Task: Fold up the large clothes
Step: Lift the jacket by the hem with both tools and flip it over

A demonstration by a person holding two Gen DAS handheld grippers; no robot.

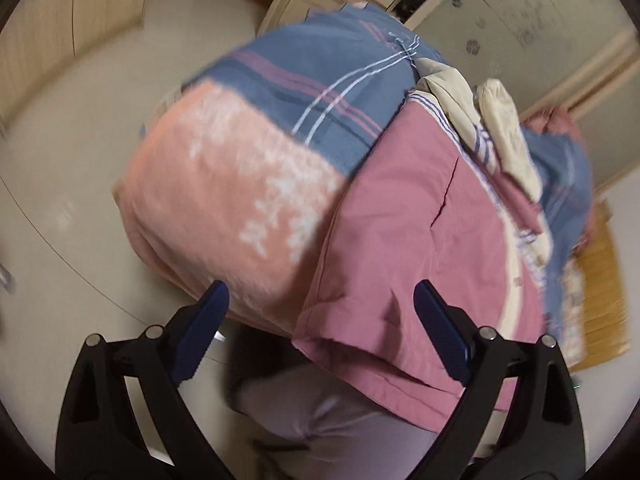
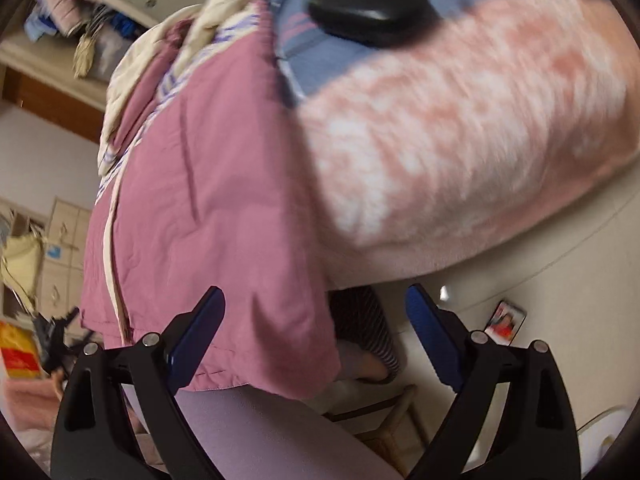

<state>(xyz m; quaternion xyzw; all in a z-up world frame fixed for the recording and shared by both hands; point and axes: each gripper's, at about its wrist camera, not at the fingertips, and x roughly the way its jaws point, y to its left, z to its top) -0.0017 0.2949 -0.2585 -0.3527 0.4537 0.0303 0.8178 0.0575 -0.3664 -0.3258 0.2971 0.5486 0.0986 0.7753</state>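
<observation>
A large pink garment [image 1: 420, 240] with a cream trim and a striped collar lies spread on a heap of bedding, its hem hanging over the near edge. My left gripper [image 1: 322, 316] stands open just in front of that hem, blue pads wide apart and pressing on nothing. In the right wrist view the same pink garment [image 2: 208, 200] fills the left half. My right gripper [image 2: 316, 320] is open too, its left fingertip over the garment's lower corner and its right one over the floor. Both views are blurred.
Under the garment lie a fluffy pink-and-white blanket [image 1: 240, 184] and a blue plaid cloth [image 1: 312, 76]. A black oval object [image 2: 372, 12] rests on the blue cloth. A person's leg in lavender trousers [image 2: 260, 432] is below the grippers. A small card [image 2: 506, 320] lies on the pale floor.
</observation>
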